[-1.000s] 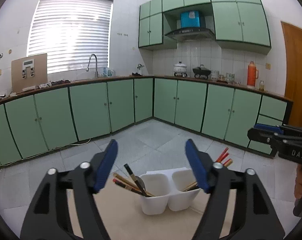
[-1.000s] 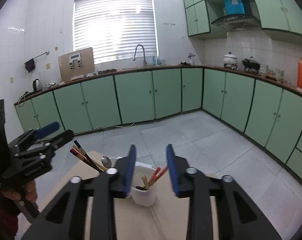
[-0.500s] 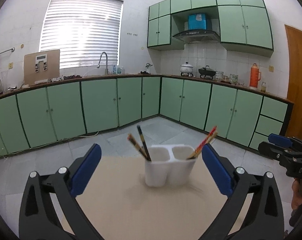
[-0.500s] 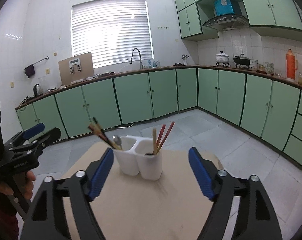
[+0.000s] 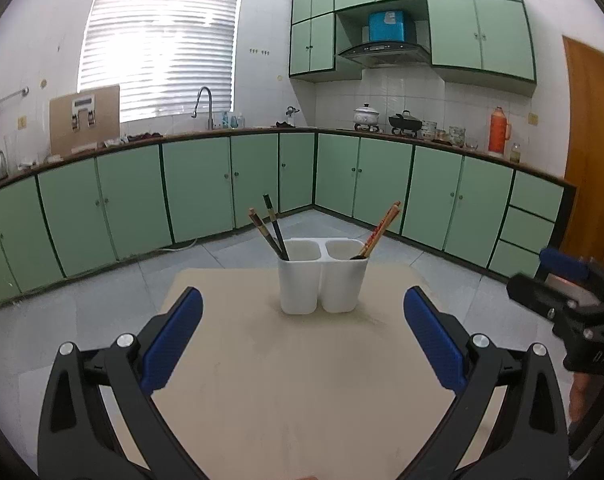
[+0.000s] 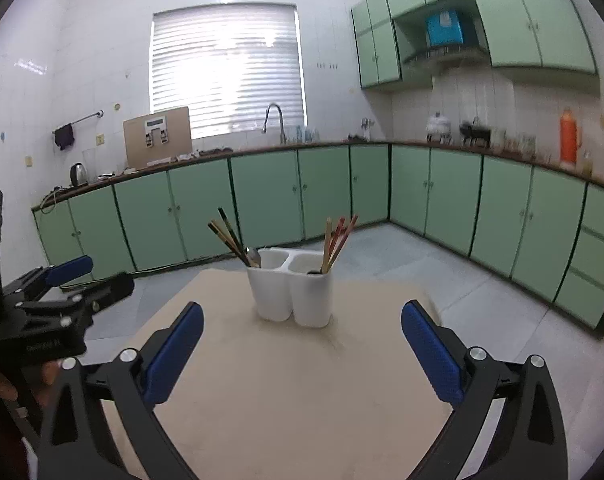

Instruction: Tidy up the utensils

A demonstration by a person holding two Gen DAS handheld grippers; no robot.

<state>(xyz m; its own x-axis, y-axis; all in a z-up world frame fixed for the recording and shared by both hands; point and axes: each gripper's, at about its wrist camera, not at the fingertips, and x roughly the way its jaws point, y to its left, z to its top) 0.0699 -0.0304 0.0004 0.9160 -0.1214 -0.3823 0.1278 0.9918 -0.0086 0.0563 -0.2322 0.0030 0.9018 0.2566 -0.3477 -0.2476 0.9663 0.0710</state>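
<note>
A white two-compartment utensil holder (image 5: 322, 280) stands upright near the far edge of a beige table (image 5: 294, 392). Its left compartment holds dark chopsticks (image 5: 268, 228), its right one red and wooden chopsticks (image 5: 380, 228). In the right wrist view the holder (image 6: 290, 288) also shows a metal spoon (image 6: 254, 257) on the left side. My left gripper (image 5: 302, 344) is open and empty, well short of the holder. My right gripper (image 6: 302, 348) is open and empty too, and also shows at the right edge of the left wrist view (image 5: 562, 292).
Green cabinets (image 5: 206, 192) run along the walls under a counter with a sink tap (image 5: 204, 106), pots (image 5: 366, 114) and an orange thermos (image 5: 498, 130). A wooden door (image 5: 594, 152) is at the right. Grey tiled floor surrounds the table.
Both grippers have pulled back from the holder and lowered to table level. The right gripper's jaws went from narrow to wide open. The holder now looks smaller and farther.
</note>
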